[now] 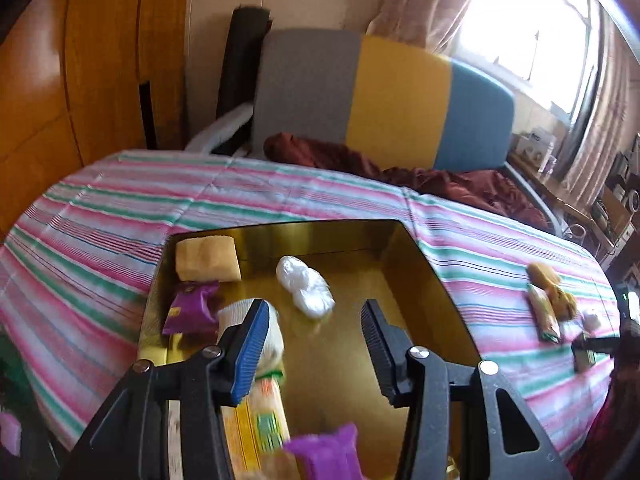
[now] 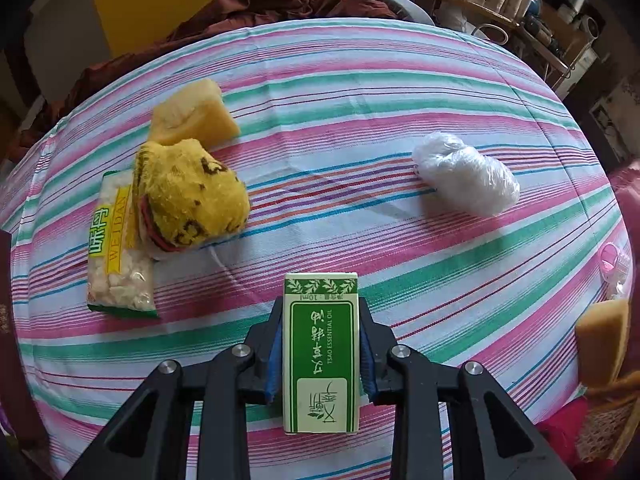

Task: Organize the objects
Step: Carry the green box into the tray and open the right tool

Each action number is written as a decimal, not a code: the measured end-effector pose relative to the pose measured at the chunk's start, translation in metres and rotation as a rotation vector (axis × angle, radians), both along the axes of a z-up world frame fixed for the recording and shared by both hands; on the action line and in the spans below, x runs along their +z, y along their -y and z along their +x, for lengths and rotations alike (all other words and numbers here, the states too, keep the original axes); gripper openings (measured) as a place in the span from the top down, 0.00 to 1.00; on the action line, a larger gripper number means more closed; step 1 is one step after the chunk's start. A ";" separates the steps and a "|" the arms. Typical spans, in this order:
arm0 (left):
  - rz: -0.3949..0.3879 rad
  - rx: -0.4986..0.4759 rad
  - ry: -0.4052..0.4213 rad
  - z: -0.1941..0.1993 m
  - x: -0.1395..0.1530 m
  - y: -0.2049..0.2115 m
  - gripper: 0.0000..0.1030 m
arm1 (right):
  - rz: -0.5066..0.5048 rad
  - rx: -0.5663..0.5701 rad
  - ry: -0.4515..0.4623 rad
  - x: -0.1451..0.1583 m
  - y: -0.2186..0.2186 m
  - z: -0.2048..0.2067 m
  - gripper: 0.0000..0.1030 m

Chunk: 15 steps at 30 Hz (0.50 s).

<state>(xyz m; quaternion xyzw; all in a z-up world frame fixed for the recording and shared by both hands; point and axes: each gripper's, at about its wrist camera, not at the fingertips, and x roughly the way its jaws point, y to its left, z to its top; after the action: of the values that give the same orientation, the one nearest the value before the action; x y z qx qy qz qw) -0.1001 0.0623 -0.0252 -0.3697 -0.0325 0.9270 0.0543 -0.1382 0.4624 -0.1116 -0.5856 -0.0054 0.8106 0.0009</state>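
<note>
Left wrist view: left gripper (image 1: 316, 330) spread wide with nothing between its fingers, over a gold metal tin (image 1: 420, 264) on the striped pink-green cloth (image 1: 100, 208). Inside the tin: crumpled white plastic bag (image 1: 306, 286), tan sponge block (image 1: 206, 258), purple snack packet (image 1: 192, 306), print blurred.

Right wrist view: right gripper (image 2: 320, 344) clamps a green-white carton (image 2: 320, 352) reading "TSAO ESSENTIAL OIL", above the cloth. "WEIDAN" clear packet (image 2: 118, 256) partly hidden under a yellow towel (image 2: 192, 196).

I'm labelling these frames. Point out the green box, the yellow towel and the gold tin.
Green box (image 2: 321, 354): right wrist view, its printed front face.
Yellow towel (image 2: 192, 194): right wrist view, middle of the bundle.
Gold tin (image 1: 416, 256): left wrist view, right inner wall.
</note>
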 end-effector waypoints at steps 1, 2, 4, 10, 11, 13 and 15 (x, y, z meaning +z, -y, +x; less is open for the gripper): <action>-0.007 -0.002 -0.014 0.008 0.002 -0.002 0.53 | -0.002 -0.005 -0.003 0.001 -0.002 0.002 0.70; -0.012 -0.003 -0.028 0.016 0.004 -0.004 0.53 | 0.001 -0.013 -0.008 0.007 -0.001 0.005 0.70; -0.016 -0.004 -0.043 0.028 0.007 -0.005 0.53 | -0.001 -0.042 -0.030 0.012 -0.005 0.008 0.70; -0.034 -0.032 -0.059 0.048 0.010 -0.011 0.53 | -0.116 -0.098 -0.191 0.043 -0.014 0.012 0.70; -0.033 -0.031 -0.057 0.050 0.009 -0.011 0.53 | -0.127 -0.094 -0.227 0.051 -0.012 0.015 0.70; -0.035 -0.029 -0.044 0.053 0.006 -0.010 0.53 | -0.156 -0.081 -0.276 0.062 -0.005 0.015 0.70; -0.032 -0.027 -0.038 0.057 0.003 -0.009 0.53 | -0.193 -0.050 -0.307 0.070 0.007 0.019 0.70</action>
<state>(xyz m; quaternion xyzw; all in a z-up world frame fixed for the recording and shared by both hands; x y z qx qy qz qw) -0.0427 0.0710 -0.0219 -0.3531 -0.0115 0.9335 0.0617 -0.1188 0.4552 -0.0419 -0.4522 0.0871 0.8870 -0.0342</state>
